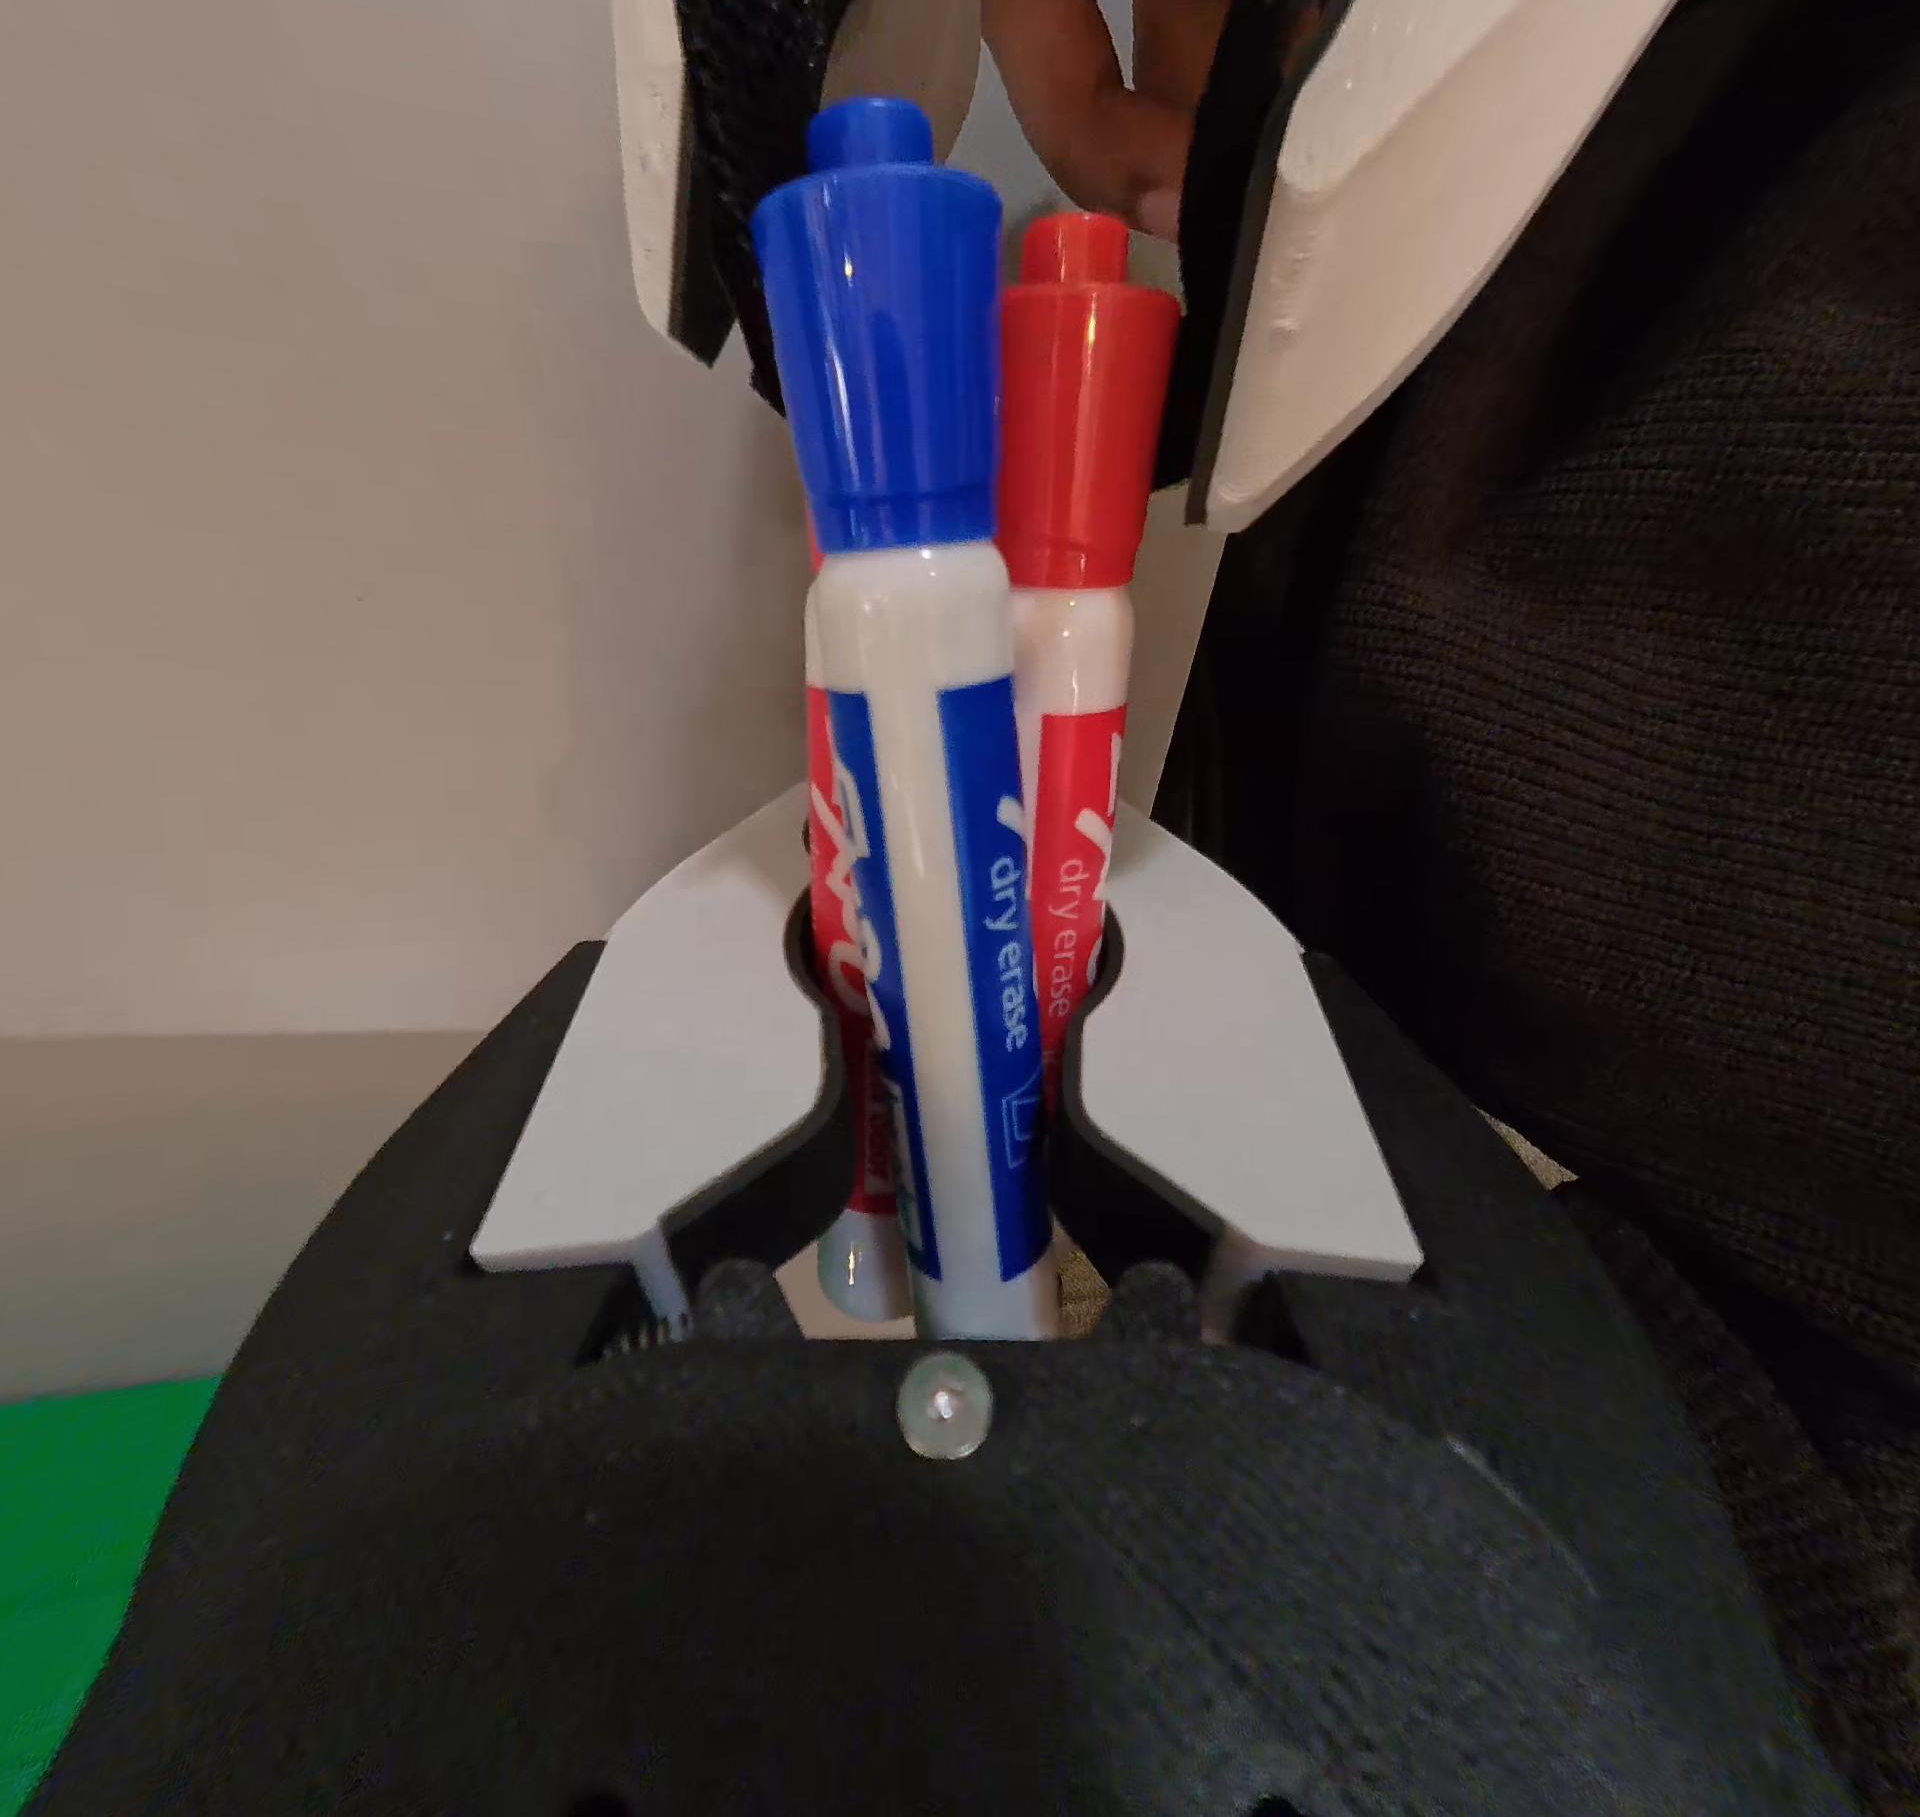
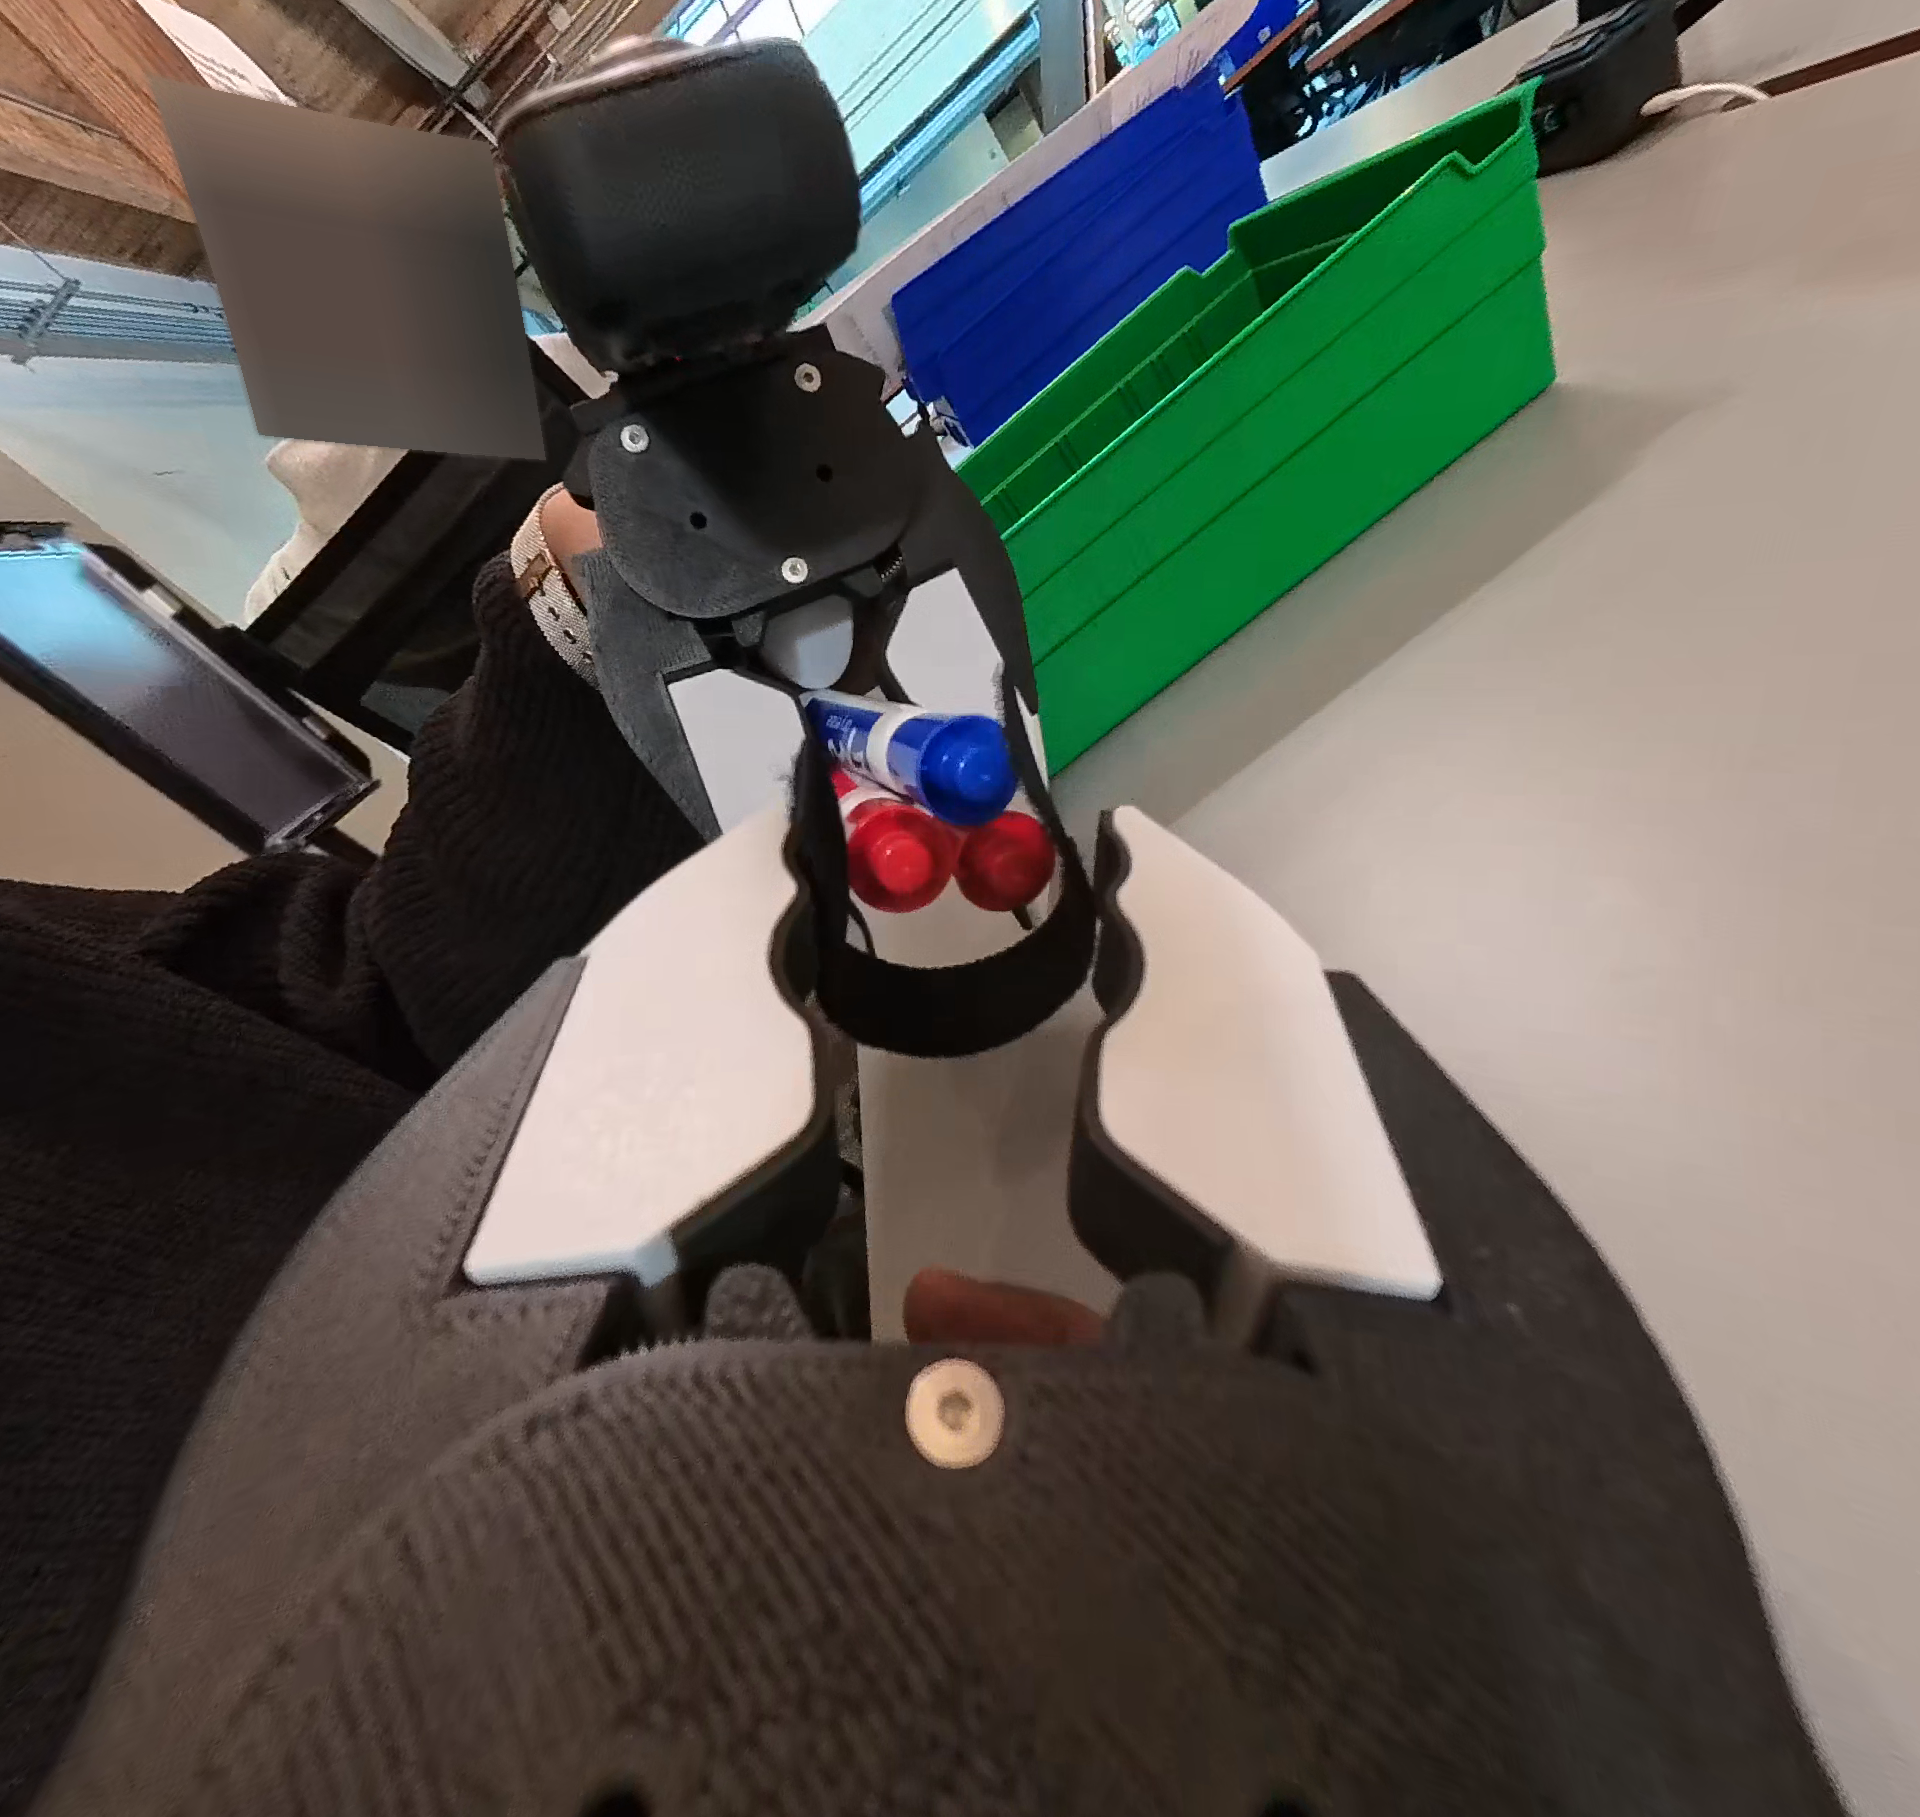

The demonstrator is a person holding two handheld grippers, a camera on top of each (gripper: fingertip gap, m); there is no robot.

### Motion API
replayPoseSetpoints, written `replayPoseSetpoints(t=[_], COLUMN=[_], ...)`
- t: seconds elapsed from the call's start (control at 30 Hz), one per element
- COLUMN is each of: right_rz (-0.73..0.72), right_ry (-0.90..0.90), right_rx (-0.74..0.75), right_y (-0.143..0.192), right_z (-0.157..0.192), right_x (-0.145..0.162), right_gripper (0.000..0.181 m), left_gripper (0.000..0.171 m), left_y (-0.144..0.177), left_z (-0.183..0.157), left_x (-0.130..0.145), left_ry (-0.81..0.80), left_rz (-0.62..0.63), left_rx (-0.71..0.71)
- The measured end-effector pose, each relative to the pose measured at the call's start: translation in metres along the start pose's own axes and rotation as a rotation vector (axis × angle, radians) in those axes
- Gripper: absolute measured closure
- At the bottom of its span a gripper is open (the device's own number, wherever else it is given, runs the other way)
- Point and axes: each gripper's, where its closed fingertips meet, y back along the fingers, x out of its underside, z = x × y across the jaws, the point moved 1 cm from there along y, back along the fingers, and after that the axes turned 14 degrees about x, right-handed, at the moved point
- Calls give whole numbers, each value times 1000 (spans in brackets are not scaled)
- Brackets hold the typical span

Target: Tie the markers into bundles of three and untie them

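L wrist view: the left claw (image 1: 951,998) is gripping a bundle of dry-erase markers, fingers closed in on the barrels. The blue marker (image 1: 914,728) is sitting in front, cap end pointing away from the cam, with a red marker (image 1: 1081,520) just beside it on the right and a 2nd red one mostly hidden behind the blue. Being pinched low on the barrels, the caps are sticking well out past the fingertips, so that end is left free. The other claw's white fingers w/ black pads are framing the caps from above, one each side, and a hand (image 1: 1112,105) is showing between them. A black knit sleeve (image 1: 1610,728) is filling the right side; a green patch is peeking in bottom left.

R wrist view: the right claw (image 2: 951,894) is standing moderately open, nothing pinched between its fingers. A black elastic band (image 2: 951,1004) is hanging as a loop in the gap; can't tell if it's hooked on the fingers. Beyond it, the left claw is facing this cam with the 3 caps end-on, the blue marker on top of 2 reds. All this is held above the grey tabletop (image 2: 1558,832). A green bin (image 2: 1299,479) is sitting on it to the right, a blue bin (image 2: 1091,292) behind that.
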Motion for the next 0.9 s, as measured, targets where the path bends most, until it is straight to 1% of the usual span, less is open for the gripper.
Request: replayPoseSetpoints(t=[0.17, 0.47, 0.73, 0.9], right_rz=[37, 144, 180, 182], right_ry=[14, 131, 150, 150], right_rx=[8, 53, 60, 44], right_y=[1, 1, 3, 5], right_z=[-2, -2, -2, -1], right_x=[2, 14, 18, 19], right_gripper=[130, 127, 131, 130], left_gripper=[128, 128, 128, 128], left_y=[-3, -11, -22, -23], left_z=[0, 0, -3, -3], left_x=[0, 0, -6, -8], left_ry=[-2, -2, -18, -21], left_rz=[13, 49, 71, 68], left_rx=[7, 12, 26, 24])
